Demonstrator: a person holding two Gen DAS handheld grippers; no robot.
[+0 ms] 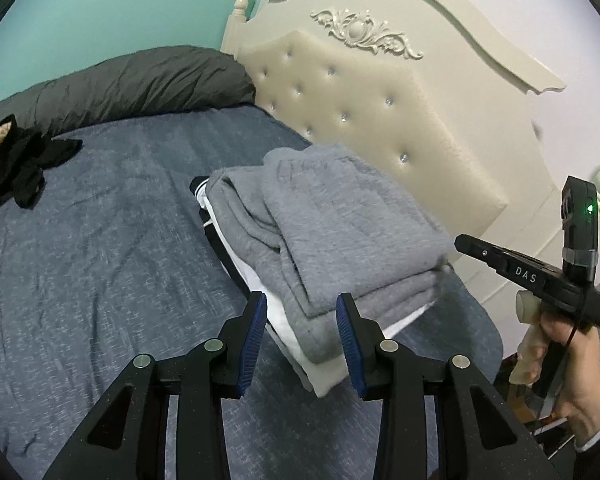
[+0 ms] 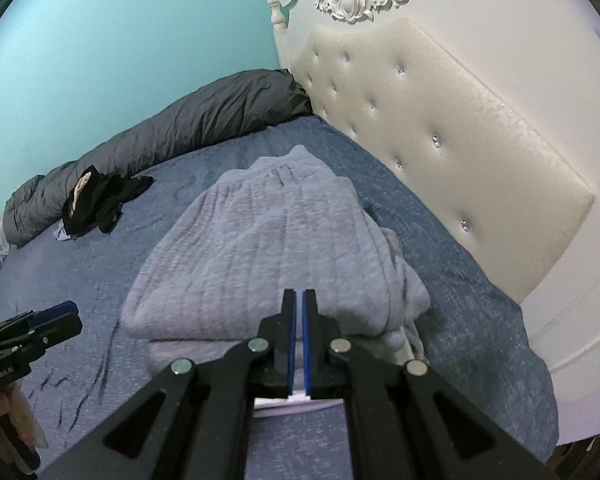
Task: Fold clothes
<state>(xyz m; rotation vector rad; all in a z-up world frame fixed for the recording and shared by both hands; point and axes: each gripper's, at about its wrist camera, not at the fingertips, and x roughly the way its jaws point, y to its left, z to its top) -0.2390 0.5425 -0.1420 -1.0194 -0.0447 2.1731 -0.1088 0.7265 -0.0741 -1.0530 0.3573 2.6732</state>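
The grey garment (image 1: 340,236) lay folded on top of a stack near the headboard edge of the bed (image 1: 100,264), with white and black folded clothes (image 1: 228,248) showing beneath its near and left sides. In the right wrist view the same grey garment (image 2: 268,240) spread wide across the blue bedspread, its far end pointing toward the dark grey duvet (image 2: 172,128) rolled along the far edge of the bed against the teal wall (image 2: 120,32).

The left hand-held gripper (image 1: 302,340) hovered just short of the near corner of the stack, its 2 blue-padded fingers (image 1: 256,340) apart with nothing between them. The right hand-held gripper (image 2: 299,336) sat at the near edge of the grey garment with its fingers together; whether any cloth was pinched between them could not be told. From the left wrist view, the right hand-held gripper (image 1: 476,248) reached in from the right side, held by a person's hand (image 1: 568,360), its tip close to the right edge of the stack.

A crumpled black garment (image 1: 24,168) lay well apart from the stack, near the far left corner of the bed beside the duvet. The cream tufted headboard (image 1: 380,120) rose just beside the stack along the bed's right edge, leaving only a narrow strip of bedspread between them.
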